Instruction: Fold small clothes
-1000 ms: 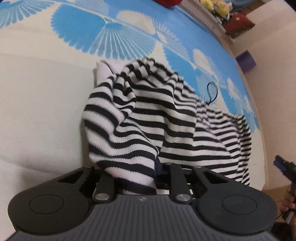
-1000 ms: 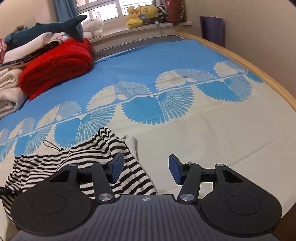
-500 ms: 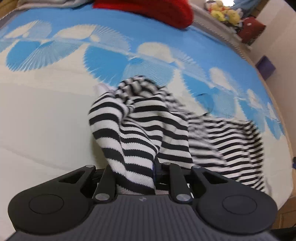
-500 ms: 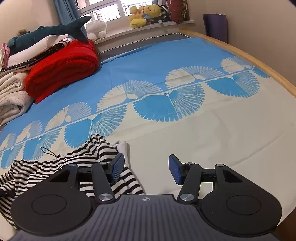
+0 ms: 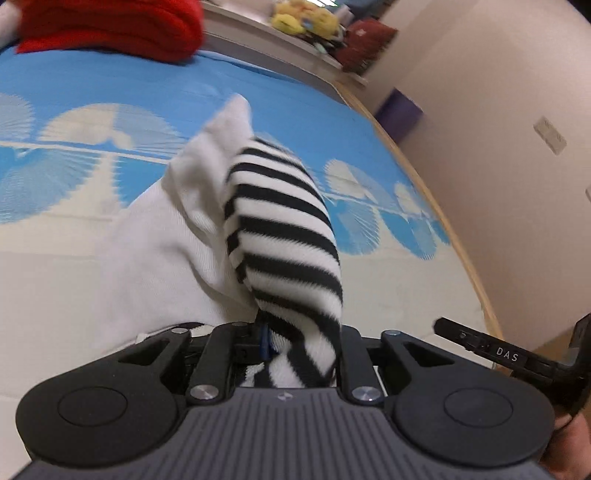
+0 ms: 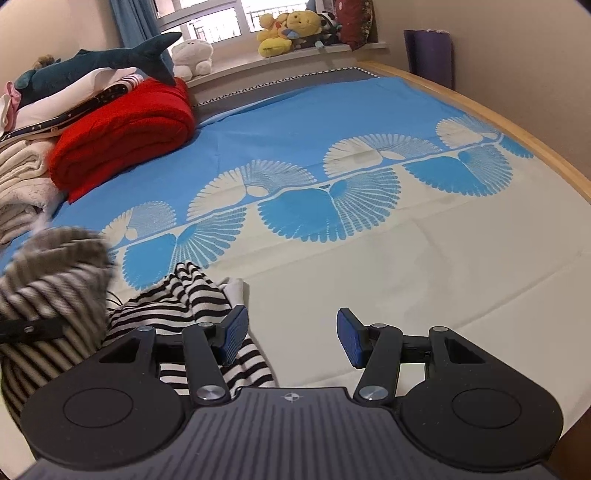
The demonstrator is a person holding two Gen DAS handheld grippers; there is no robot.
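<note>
On the bed point(image 6: 424, 295), the left gripper point(image 5: 299, 354), jaws opening around the striped top point(image 5: 280, 229), should lay it flat; the right gripper point(image 6: 291, 336) gapes empty

Soft window daylight, fisheye-bent edges, motion blur across left view.

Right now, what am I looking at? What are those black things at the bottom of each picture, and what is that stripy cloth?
No robot here: a person holds a two-finger gripper in each hand, each with its own camera looking along the fingers. One picture is from the left gripper, the other from the right gripper. They work over a bed with a blue-and-cream sheet. The left gripper has a black-and-white striped garment between its jaws, lifted off the bed; the jaws are opening. The right gripper is open and holds nothing. Part of the garment lies beside it. A red blanket and plush toys sit further back.
</note>
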